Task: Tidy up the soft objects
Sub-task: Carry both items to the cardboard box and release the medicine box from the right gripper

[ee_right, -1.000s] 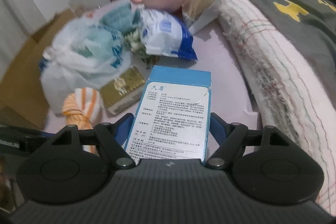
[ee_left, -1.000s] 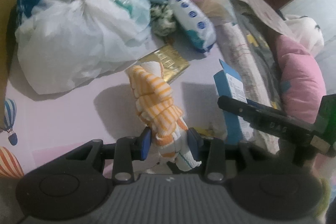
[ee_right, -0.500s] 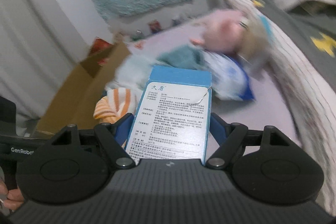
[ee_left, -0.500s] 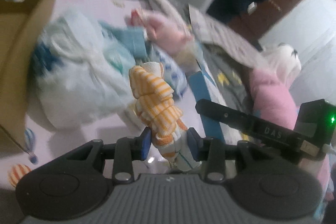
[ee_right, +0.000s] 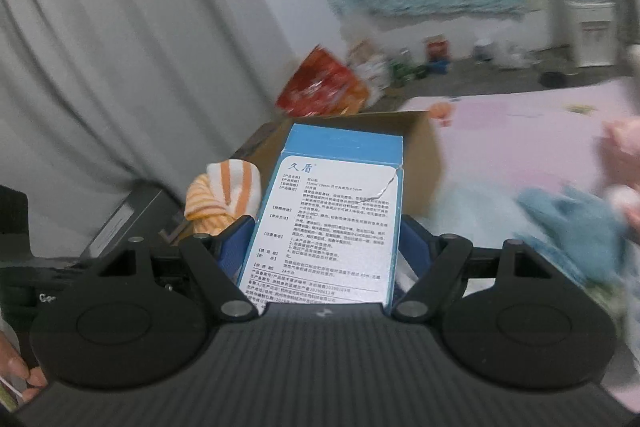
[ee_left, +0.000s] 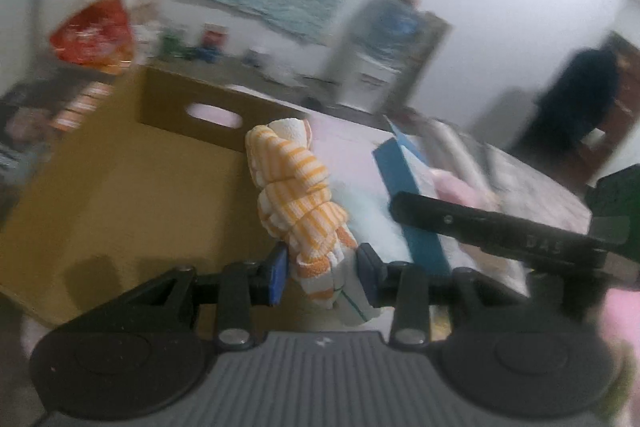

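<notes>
My left gripper (ee_left: 322, 273) is shut on an orange-and-white striped cloth (ee_left: 294, 195), held upright in the air in front of a brown cardboard box (ee_left: 120, 187) with a cut-out handle. My right gripper (ee_right: 326, 245) is shut on a blue and white carton (ee_right: 332, 219) with printed text. The striped cloth (ee_right: 218, 197) also shows left of the carton in the right wrist view, with the cardboard box (ee_right: 424, 147) behind them. The blue carton (ee_left: 412, 211) shows right of the cloth in the left wrist view.
A pink sheet (ee_right: 520, 143) covers the bed, with a blue towel (ee_right: 572, 223) and a pink plush toy (ee_right: 624, 163) blurred at the right. A red bag (ee_right: 320, 87) and small items lie on the floor. A grey curtain (ee_right: 120, 47) hangs left.
Both grippers have risen and swung left, away from the pile on the bed and toward the cardboard box, each keeping its hold. The view is motion-blurred.
</notes>
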`<state>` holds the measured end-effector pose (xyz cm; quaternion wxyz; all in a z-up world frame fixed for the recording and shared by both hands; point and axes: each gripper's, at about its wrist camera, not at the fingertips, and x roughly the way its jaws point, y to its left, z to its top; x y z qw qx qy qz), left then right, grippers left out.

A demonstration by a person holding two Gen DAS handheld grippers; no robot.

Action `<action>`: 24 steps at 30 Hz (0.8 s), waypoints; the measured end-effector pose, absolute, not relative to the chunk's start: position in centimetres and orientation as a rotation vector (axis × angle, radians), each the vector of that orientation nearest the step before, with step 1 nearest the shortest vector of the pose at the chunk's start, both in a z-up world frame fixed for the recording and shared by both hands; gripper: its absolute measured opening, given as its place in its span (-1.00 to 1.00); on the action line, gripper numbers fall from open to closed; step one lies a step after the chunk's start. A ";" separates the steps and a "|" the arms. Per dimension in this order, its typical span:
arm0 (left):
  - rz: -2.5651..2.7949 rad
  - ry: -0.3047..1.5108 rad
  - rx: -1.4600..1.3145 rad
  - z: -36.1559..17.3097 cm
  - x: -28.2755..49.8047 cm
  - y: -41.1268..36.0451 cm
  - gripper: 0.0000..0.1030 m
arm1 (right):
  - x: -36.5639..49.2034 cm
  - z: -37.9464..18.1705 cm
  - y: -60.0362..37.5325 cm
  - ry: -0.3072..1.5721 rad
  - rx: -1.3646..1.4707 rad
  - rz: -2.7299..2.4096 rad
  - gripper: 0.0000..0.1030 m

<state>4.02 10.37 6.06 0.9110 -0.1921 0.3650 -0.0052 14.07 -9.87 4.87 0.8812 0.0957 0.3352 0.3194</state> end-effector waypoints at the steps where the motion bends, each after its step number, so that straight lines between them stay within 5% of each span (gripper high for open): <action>1: 0.014 0.764 -0.395 6.0 4.8 11.5 -0.26 | 15.5 4.8 -8.5 0.718 0.199 0.680 0.48; 10: 0.136 0.933 -0.278 2.9 14.7 19.8 -0.30 | 28.4 1.8 1.2 0.902 0.246 0.634 0.48; 14: 0.168 1.002 -0.163 1.1 19.1 21.7 -0.66 | 32.7 -0.1 4.5 0.962 0.232 0.581 0.48; 24: 0.229 1.061 -0.167 -1.5 23.0 24.3 -0.59 | 37.5 -5.3 6.8 1.059 0.210 0.492 0.49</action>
